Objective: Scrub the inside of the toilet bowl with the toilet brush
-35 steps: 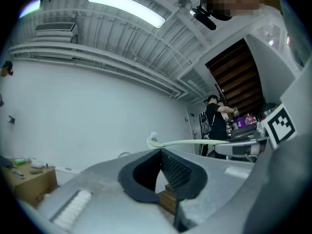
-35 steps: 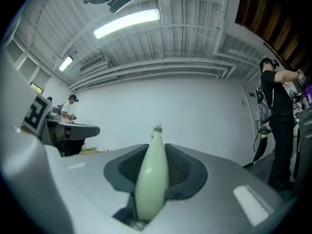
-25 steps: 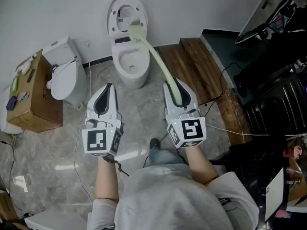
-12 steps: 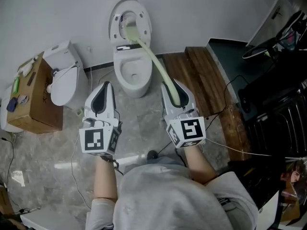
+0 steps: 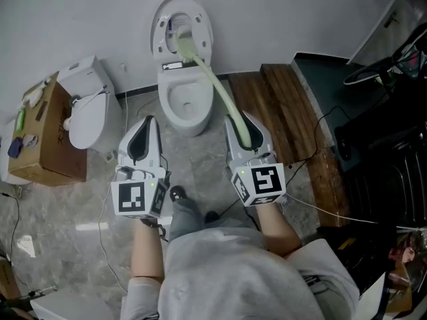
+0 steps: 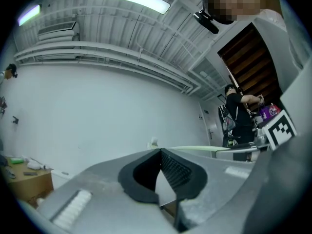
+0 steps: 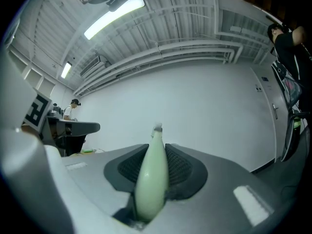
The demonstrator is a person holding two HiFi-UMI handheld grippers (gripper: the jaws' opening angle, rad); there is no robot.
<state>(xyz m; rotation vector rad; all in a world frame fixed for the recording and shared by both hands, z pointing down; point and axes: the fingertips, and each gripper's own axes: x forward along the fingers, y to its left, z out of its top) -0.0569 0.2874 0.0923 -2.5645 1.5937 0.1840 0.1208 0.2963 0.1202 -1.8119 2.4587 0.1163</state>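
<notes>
A white toilet (image 5: 170,112) stands against the far wall with its lid (image 5: 200,29) raised. The pale green toilet brush (image 5: 217,85) slants up from my right gripper (image 5: 241,120); its head (image 5: 179,45) hovers in front of the lid, above the bowl's back rim. In the right gripper view, the right gripper (image 7: 157,147) is shut on the brush handle (image 7: 152,179). My left gripper (image 5: 148,122) hangs left of it over the floor. The left gripper (image 6: 160,151) has its jaws together with nothing held, and the brush handle (image 6: 195,150) crosses behind it.
A second white toilet (image 5: 90,109) and a cardboard box (image 5: 43,135) sit at the left. A wooden platform (image 5: 280,105) lies right of the toilet, with black equipment (image 5: 387,145) beyond it. Cables trail over the marble floor (image 5: 67,212). The person's shoe (image 5: 177,194) is between the grippers.
The brush head has shifted left across the raised lid. Both grippers keep their places in the view. The person's foot has stepped forward between the grippers.
</notes>
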